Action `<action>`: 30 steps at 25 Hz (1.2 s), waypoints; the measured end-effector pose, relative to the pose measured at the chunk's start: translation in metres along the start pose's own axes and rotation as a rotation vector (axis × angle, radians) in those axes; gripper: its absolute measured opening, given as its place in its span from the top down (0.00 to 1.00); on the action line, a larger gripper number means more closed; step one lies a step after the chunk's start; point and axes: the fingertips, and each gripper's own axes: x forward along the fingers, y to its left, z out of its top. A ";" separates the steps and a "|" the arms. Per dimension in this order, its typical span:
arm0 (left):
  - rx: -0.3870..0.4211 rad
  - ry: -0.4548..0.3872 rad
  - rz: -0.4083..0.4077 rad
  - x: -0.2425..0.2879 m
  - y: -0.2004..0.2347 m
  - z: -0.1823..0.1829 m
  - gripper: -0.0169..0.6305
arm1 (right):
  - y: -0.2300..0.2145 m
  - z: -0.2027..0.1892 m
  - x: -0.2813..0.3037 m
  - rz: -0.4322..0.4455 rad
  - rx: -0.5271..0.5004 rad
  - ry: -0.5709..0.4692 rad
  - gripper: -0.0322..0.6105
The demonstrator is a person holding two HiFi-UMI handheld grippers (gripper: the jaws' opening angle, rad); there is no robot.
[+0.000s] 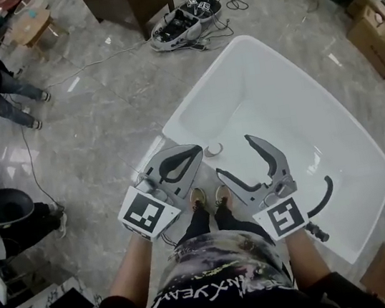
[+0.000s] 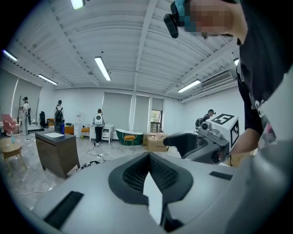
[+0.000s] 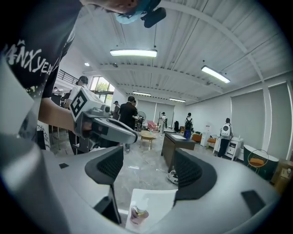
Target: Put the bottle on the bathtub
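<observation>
Jaws of the left gripper (image 1: 197, 149) meet, empty; the right gripper's (image 1: 233, 156) 2 jaws stand apart, empty. At mid-frame the bottle (image 1: 212, 150) stands on the bathtub (image 1: 203, 86) rim.

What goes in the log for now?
left claw: shut, empty | right claw: open, empty | bottle: standing on bathtub rim

Marble floor (image 1: 100, 121) w/ dark cabinet (image 1: 128, 0), strip lights (image 2: 102, 68)

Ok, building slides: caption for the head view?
Left gripper shut, right gripper open, near the bottle standing on the rim of the white bathtub.
</observation>
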 end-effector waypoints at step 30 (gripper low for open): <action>0.002 -0.025 0.049 -0.011 0.008 0.016 0.95 | -0.011 0.029 -0.010 -0.037 -0.038 -0.065 0.95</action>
